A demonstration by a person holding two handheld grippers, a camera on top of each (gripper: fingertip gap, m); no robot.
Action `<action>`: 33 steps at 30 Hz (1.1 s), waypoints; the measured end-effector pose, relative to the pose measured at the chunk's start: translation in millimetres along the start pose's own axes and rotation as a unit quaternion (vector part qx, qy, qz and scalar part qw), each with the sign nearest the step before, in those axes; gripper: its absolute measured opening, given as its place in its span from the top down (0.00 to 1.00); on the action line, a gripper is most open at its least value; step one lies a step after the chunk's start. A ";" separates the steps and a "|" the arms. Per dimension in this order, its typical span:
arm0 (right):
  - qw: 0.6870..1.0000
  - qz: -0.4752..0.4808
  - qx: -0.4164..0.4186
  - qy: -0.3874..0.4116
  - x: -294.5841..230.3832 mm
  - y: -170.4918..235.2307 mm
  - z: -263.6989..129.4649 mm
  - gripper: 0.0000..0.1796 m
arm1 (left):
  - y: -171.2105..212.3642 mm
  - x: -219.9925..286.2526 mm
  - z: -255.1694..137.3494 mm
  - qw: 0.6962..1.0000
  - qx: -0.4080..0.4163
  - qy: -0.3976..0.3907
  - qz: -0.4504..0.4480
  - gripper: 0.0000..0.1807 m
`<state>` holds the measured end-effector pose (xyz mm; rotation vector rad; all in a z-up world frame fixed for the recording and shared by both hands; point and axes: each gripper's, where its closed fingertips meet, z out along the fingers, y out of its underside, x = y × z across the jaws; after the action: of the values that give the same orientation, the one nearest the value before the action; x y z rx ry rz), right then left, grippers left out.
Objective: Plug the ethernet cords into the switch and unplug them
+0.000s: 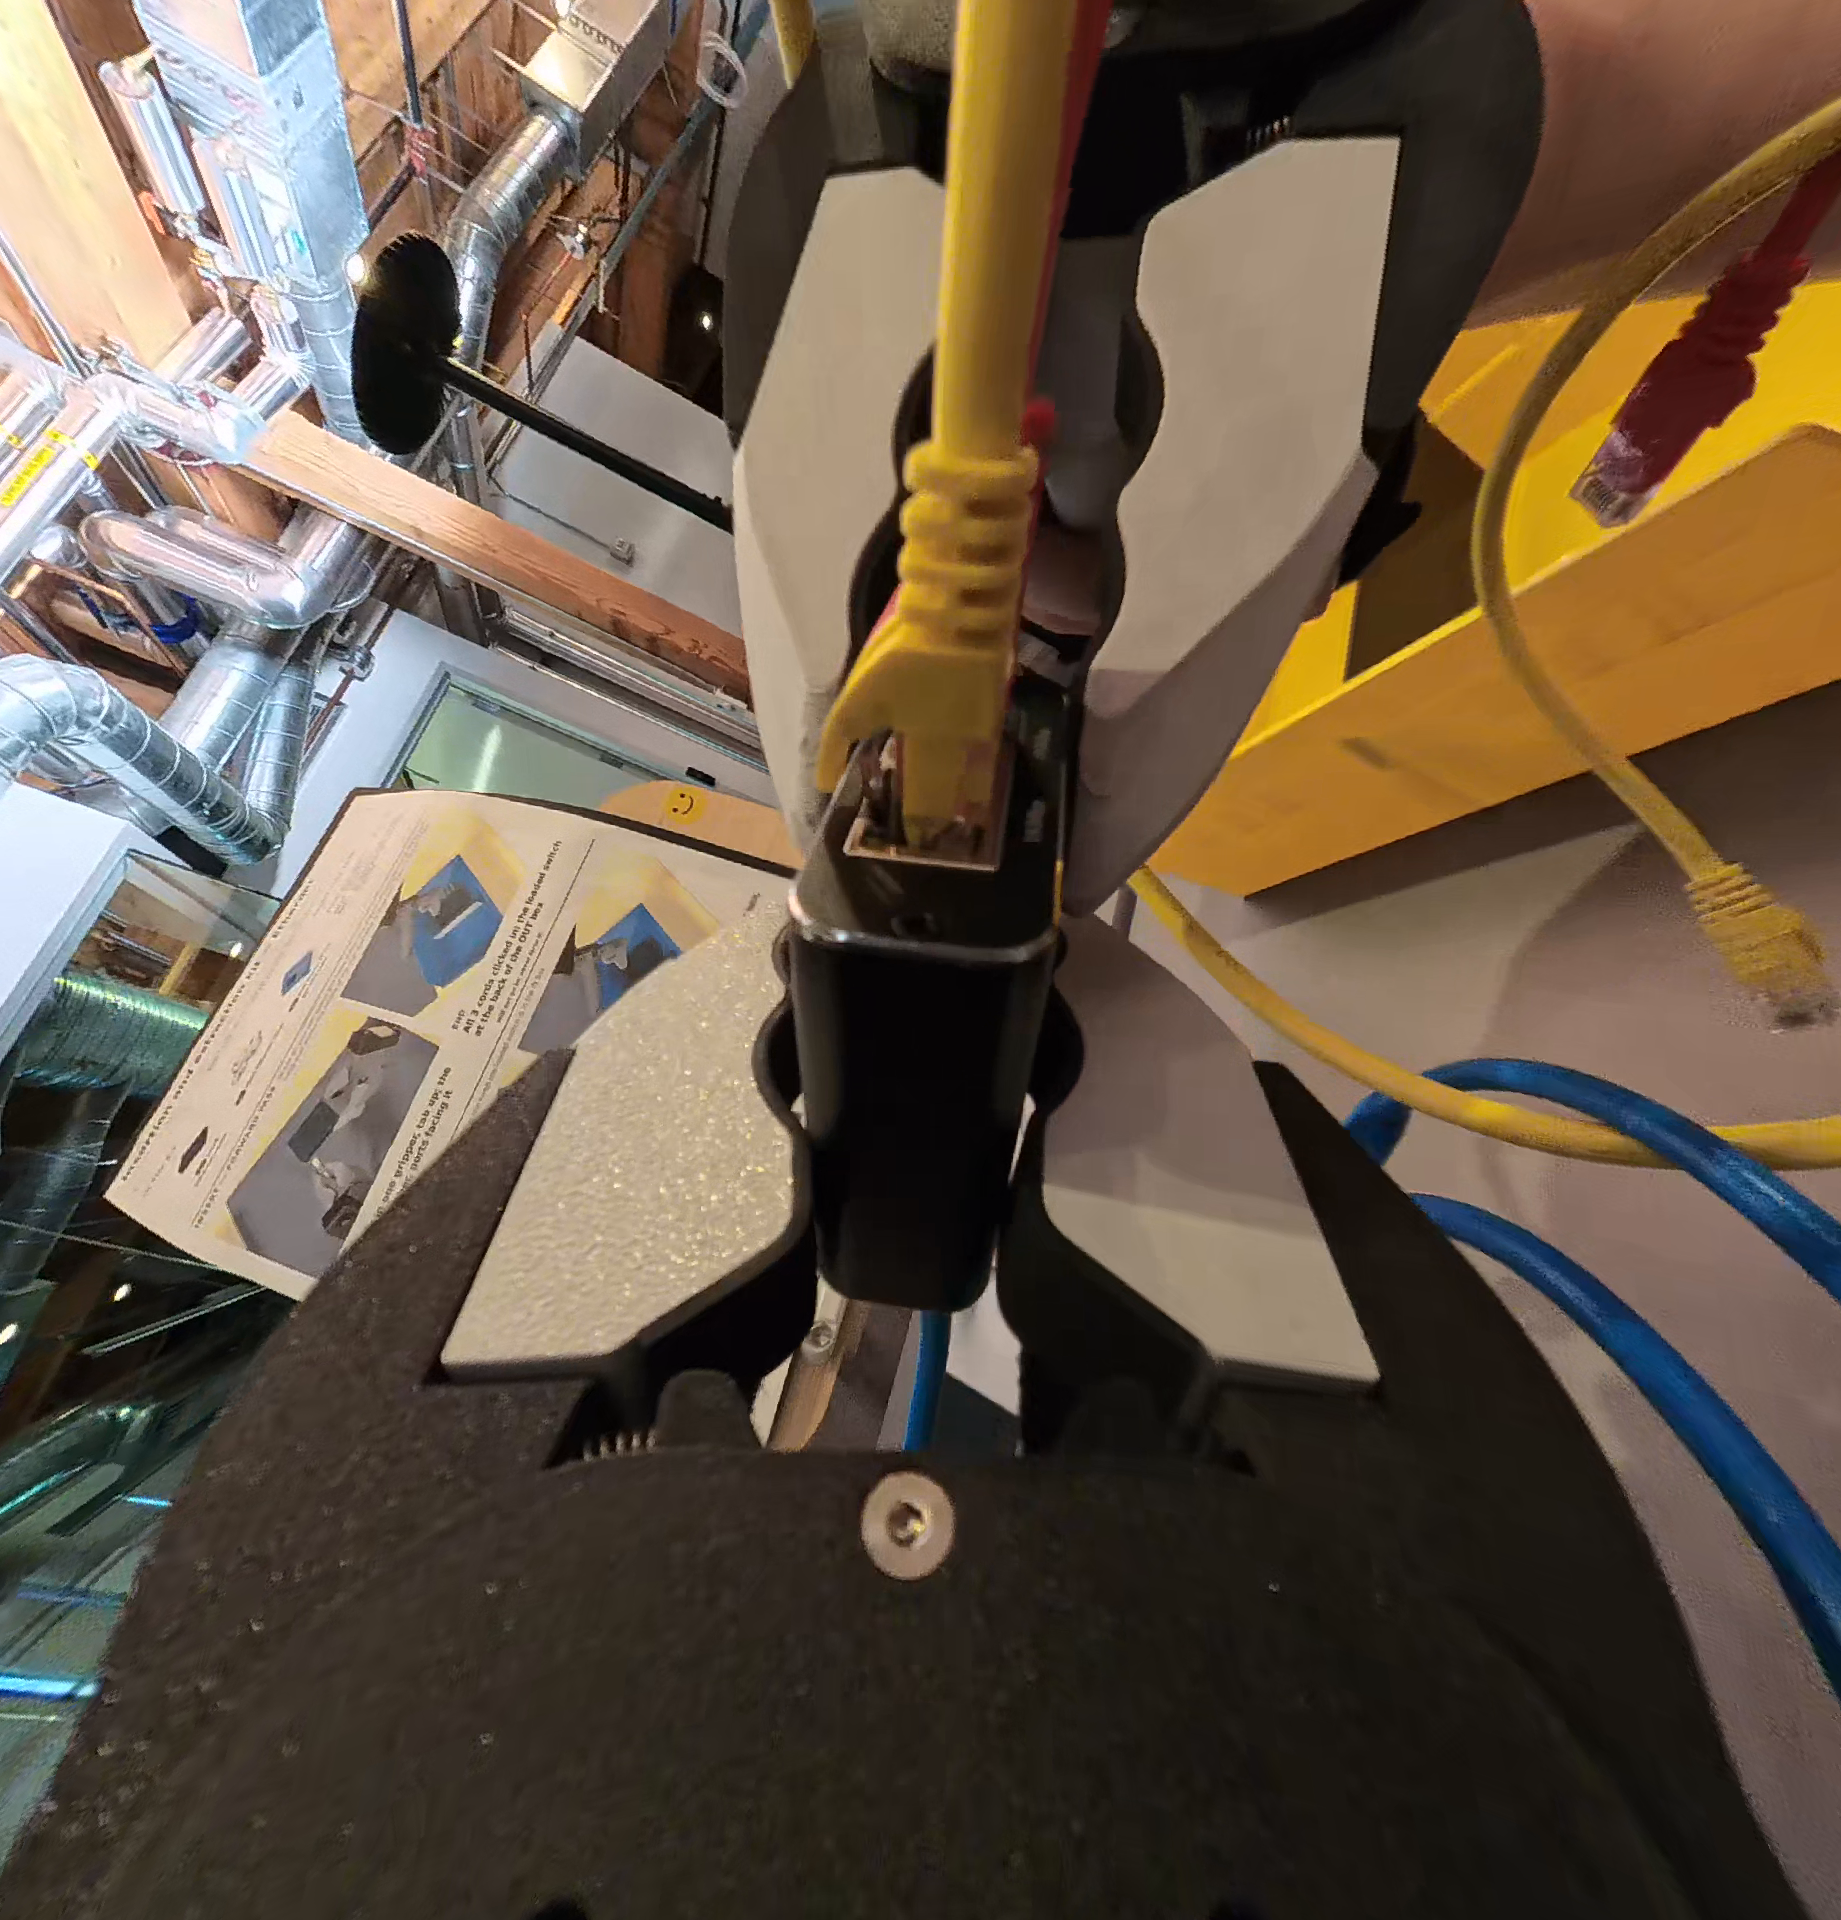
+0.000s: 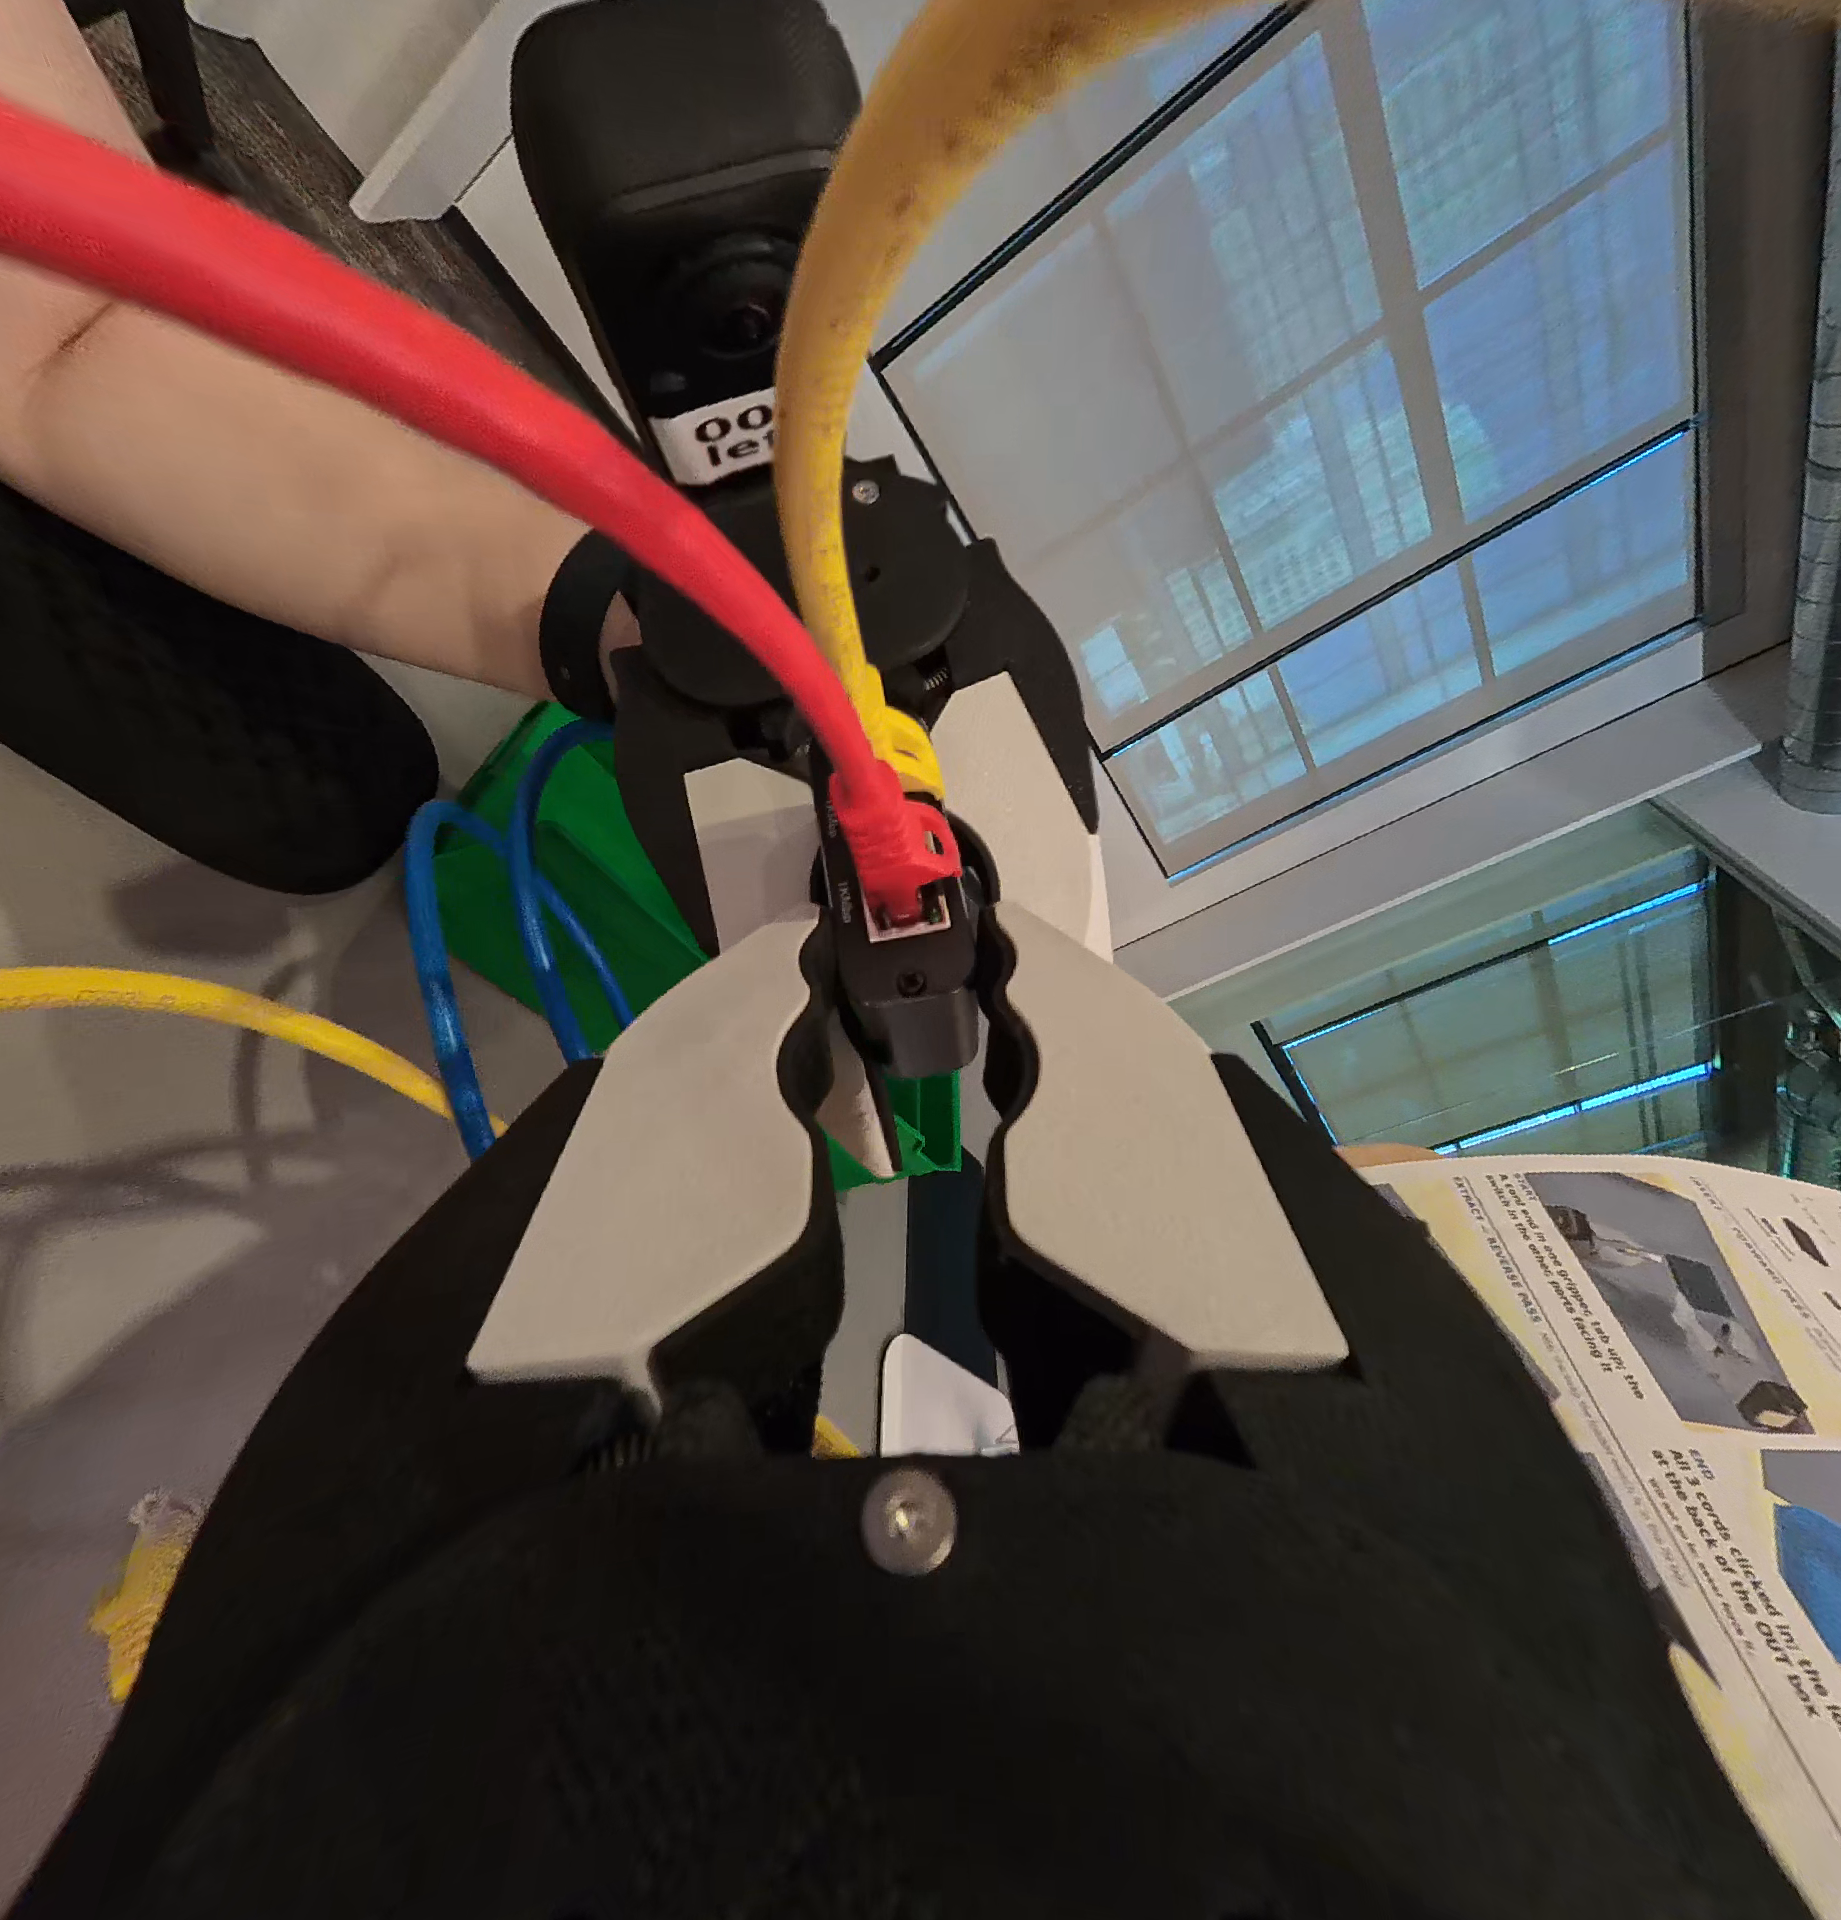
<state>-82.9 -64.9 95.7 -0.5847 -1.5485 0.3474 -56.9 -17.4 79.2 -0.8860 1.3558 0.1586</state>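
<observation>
Two grippers are pinching the black switch (image 1: 921, 1049) from opposite ends, steadying it in the air. The left gripper (image 1: 911, 1132) and right gripper (image 2: 911, 1029) are both pressing on its body while the yellow cord (image 1: 957, 623) and red cord (image 2: 885, 831) are sitting in its ports.

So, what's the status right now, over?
Left gripper, right gripper: both shut on switch. Yellow cord, red cord plugged in. Blue cord down on table.

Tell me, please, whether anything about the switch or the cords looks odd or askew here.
One thing stands out: both the left gripper and the right gripper clamp the black switch from opposite ends, so neither holds a cord. The yellow plug also looks tilted in its port, possibly not fully seated.
</observation>
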 end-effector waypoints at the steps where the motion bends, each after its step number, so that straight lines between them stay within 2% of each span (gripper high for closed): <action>1: 1.000 0.004 -0.001 -0.002 -0.6 1.4 0.5 0.85 | 1.6 0.0 -0.3 1.000 -0.005 0.000 0.008 0.79; 4: 1.000 0.009 -0.004 -0.008 -2.3 4.7 1.2 0.85 | 3.9 1.1 -0.2 1.000 -0.008 -0.001 0.026 0.79; 7: 1.000 0.002 -0.018 -0.008 -1.4 6.4 -1.3 0.85 | 3.2 2.8 0.4 1.000 0.002 0.008 0.001 0.78; 12: 1.000 0.003 -0.014 -0.003 1.9 4.6 -7.5 0.85 | -7.0 5.2 -4.7 0.999 0.028 0.024 -0.011 0.84; 21: 1.000 0.011 -0.021 0.002 2.9 11.2 -3.5 0.84 | 0.6 1.2 0.3 0.999 0.004 -0.016 0.033 0.84; 25: 0.997 0.018 -0.060 0.036 13.3 31.5 -4.9 0.84 | 24.0 -14.4 2.7 0.993 -0.073 -0.060 0.066 0.85; 28: 0.990 0.007 -0.136 0.039 17.0 55.8 -20.8 0.86 | 42.9 -28.7 -4.4 0.991 -0.101 -0.069 0.047 0.85; 31: 0.971 0.024 -0.236 0.003 8.5 90.0 -41.6 0.89 | 57.6 -34.9 -9.8 0.988 -0.138 -0.058 0.035 0.85; 33: 0.955 0.073 -0.287 -0.031 -2.8 106.3 -59.0 0.92 | 63.8 -34.0 -9.1 0.985 -0.160 -0.054 0.043 0.85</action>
<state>-8.6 12.7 38.8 -1.1535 -1.6743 0.0149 -109.5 33.1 80.6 -1.0705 1.2875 0.4944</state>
